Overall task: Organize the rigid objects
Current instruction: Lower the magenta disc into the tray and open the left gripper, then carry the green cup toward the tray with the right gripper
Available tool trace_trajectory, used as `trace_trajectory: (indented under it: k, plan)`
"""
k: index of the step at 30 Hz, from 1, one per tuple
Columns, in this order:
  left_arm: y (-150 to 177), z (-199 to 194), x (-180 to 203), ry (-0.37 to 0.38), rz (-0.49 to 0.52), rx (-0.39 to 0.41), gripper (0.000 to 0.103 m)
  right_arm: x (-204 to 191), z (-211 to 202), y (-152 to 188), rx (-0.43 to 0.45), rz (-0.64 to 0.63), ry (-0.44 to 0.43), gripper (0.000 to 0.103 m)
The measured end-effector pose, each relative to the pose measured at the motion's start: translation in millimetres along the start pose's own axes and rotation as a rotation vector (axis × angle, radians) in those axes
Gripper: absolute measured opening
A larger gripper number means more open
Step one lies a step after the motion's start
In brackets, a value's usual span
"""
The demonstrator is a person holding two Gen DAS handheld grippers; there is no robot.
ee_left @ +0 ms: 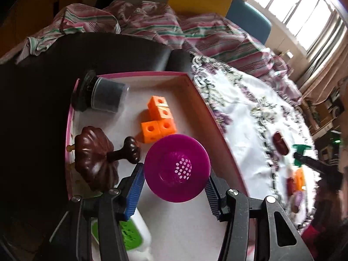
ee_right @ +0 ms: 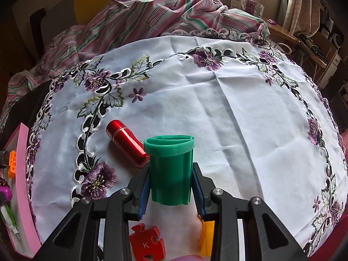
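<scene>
1. Left gripper: fingers clamp a purple strainer bowl, held over the pink tray, orange cubes just beyond.
2. Right gripper: fingers closed on an upright green cup; red cylinder lies just beside.
3. Step judged: depositing bowl in tray. Next calls for lowering, then release.

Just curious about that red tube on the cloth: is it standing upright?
No, the red tube lies on its side on the tablecloth, beside the green cup.
</scene>
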State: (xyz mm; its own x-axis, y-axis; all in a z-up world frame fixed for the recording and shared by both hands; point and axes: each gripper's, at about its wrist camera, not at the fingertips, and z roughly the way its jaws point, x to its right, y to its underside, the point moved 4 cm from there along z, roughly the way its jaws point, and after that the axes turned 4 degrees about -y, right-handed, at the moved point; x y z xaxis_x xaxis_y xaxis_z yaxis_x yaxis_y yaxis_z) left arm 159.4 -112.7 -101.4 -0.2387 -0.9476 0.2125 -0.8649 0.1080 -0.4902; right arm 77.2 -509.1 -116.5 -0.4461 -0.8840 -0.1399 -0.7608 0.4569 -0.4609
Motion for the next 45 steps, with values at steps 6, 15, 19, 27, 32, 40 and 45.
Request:
trace_trajectory:
  k: [6,15,19,27,32,40,45]
  plan:
    - [-2.2,7.7,-8.4,-0.023,-0.010,-0.012,0.058,0.4,-1.7,-0.9,0.009,0.005,-0.005,0.034]
    - [7.1,-16.6,-4.0,-0.066,0.036,0.058,0.070,2.0,-1.5,-1.0,0.008,0.011,0.001,0.034]
    - [13.4,-35.6,-3.0,-0.109,0.064,0.108,0.070,4.0,-1.2,-0.7,0.008,0.015,0.009,0.034]
    - [25.4,-77.7,-6.8,-0.135,0.027,0.221,0.083,4.0,-3.4,0.4,0.014,0.013,0.012,0.034]
    - [34.8,-95.2,-4.7,-0.147,0.033,0.256,0.087,0.6,-7.1,0.0,0.029,0.002,-0.005,0.034]
    - [50.1,-101.6,-10.9,-0.152,0.017,0.242,0.087,-8.6,-10.9,-0.5,0.046,-0.024,-0.037,0.034]
    - [54.2,-101.4,-16.3,-0.161,0.006,0.237,0.087,-13.1,-15.0,-0.6,0.060,-0.029,-0.075,0.034]
